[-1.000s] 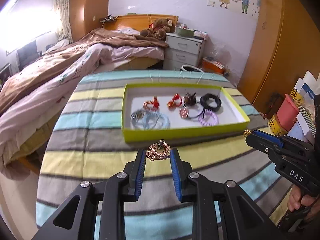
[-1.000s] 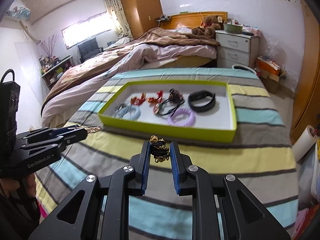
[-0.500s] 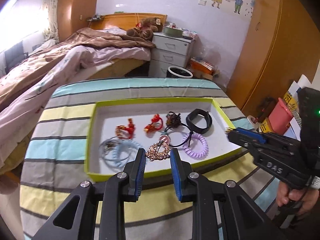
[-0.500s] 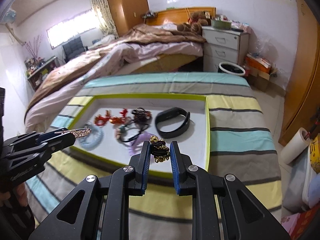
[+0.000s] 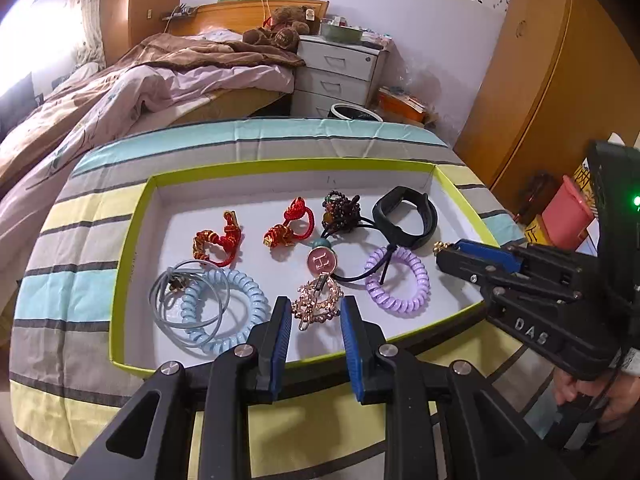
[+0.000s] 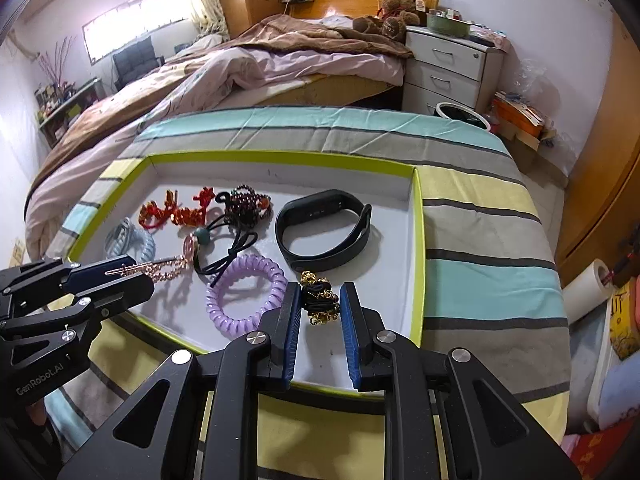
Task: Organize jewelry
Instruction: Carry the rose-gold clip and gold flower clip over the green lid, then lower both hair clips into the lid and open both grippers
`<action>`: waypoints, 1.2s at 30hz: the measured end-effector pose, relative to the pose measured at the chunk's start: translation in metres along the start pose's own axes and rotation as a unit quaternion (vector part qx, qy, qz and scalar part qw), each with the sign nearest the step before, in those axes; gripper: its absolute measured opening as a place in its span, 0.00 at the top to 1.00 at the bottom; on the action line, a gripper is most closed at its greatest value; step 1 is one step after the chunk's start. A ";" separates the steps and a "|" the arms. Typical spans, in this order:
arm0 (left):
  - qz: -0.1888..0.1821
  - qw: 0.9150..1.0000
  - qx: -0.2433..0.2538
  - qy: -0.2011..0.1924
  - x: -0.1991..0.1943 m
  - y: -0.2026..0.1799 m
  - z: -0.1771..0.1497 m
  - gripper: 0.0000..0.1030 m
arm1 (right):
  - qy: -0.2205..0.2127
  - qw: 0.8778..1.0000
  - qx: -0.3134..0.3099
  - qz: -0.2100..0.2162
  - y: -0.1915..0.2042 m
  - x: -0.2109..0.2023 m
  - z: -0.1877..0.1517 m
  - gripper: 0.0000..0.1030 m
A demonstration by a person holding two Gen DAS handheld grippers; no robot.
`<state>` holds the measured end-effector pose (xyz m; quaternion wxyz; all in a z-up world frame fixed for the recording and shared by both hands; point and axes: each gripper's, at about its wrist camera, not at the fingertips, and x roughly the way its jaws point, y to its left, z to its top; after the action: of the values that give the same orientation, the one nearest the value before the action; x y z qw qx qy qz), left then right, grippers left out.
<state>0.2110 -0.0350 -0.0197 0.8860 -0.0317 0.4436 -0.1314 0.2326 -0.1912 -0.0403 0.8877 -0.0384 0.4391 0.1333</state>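
Note:
A white tray with a lime-green rim (image 5: 132, 216) (image 6: 418, 240) lies on the striped bedspread and holds several pieces. My left gripper (image 5: 314, 316) is shut on a rose-gold hair clip (image 5: 318, 306) (image 6: 160, 268), held over the tray's near middle. My right gripper (image 6: 320, 304) is shut on a black hair tie with gold beads (image 6: 318, 300), over the tray's near right part beside the purple coil tie (image 6: 244, 292) (image 5: 400, 280). In the tray lie a black wristband (image 6: 324, 232), a blue coil tie (image 5: 224, 312), red knotted bracelets (image 5: 218, 240) and a dark bead bracelet (image 5: 340, 210).
The striped bedspread (image 6: 480, 280) runs round the tray. Behind it stand a bed with brown and pink covers (image 5: 160, 76), a white drawer unit (image 6: 452, 68) and a bin (image 6: 460, 114). A pink bucket (image 5: 564, 220) and a paper roll (image 6: 588, 288) sit at the right.
Both grippers have moved forward and down, from above the bedspread in front of the tray to above the tray's inside. Each still grips its piece.

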 end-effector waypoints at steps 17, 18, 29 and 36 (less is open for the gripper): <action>0.003 1.000 -0.004 0.005 0.001 0.003 0.002 0.73 | 0.015 1.000 0.002 -0.004 -0.002 0.008 0.000 0.78; 0.006 1.000 -0.004 0.006 0.002 0.004 0.002 0.71 | 0.014 1.000 0.001 -0.004 -0.001 0.007 -0.001 0.77; 0.020 1.000 -0.002 -0.001 -0.011 -0.004 0.000 0.57 | -0.006 1.000 0.015 0.003 -0.001 -0.006 -0.001 0.69; 0.061 0.998 0.004 -0.029 -0.033 -0.011 -0.006 0.56 | -0.035 0.999 0.034 0.012 0.003 -0.031 -0.010 0.69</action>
<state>0.1851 -0.0367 0.0048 0.9050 -0.0049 0.4184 -0.0774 0.2063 -0.1960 -0.0214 0.9017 0.0018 0.4121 0.1306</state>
